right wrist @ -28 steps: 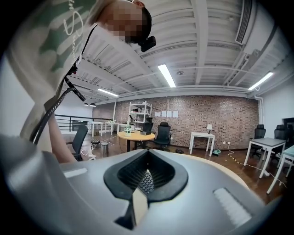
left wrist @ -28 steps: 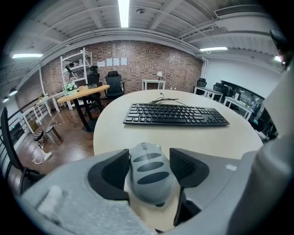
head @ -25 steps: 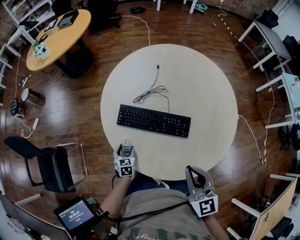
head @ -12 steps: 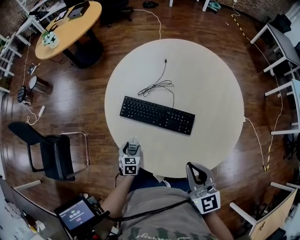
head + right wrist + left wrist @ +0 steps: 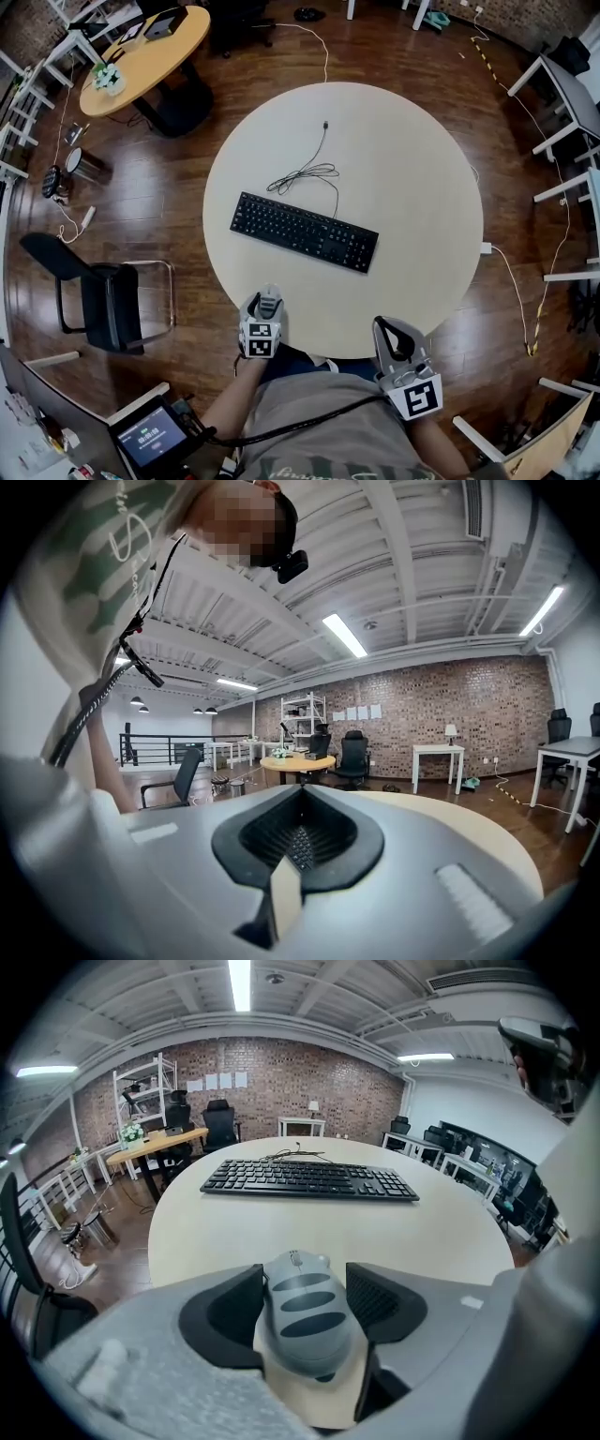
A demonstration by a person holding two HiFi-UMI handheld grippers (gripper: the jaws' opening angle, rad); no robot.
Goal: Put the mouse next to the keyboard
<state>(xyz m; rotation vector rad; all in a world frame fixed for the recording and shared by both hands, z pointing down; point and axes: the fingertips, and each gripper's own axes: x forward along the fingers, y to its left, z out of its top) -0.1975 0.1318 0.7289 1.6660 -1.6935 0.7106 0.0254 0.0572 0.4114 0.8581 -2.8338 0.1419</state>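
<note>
Not much to read here tbh; the only clear markings are the black-and-white square markers on the cube of the left gripper [image 5: 269, 303] and the cube of the right gripper [image 5: 393, 335]; the small screen [image 5: 150, 438] down by the person's left side shows some digits but they're too small to make out; the keys on the keyboard [image 5: 305, 232] are too small to read as well. Left gripper is held out in front of the person at the near rim of the round table [image 5: 412, 187], pointing across it toward the keyboard, with its jaws clamped on either side of the grey mouse [image 5: 309, 1312]; so the mouse sits in those jaws, well apart from the keyboard, which lies at a slant mid-table with its cable [image 5: 305, 173] looped just behind it. Right gripper is tucked closer to the body, just off the table edge on the person's right, tilted up enough that its own view catches ceiling lights; its jaws are pressed together with nothing in them.
</note>
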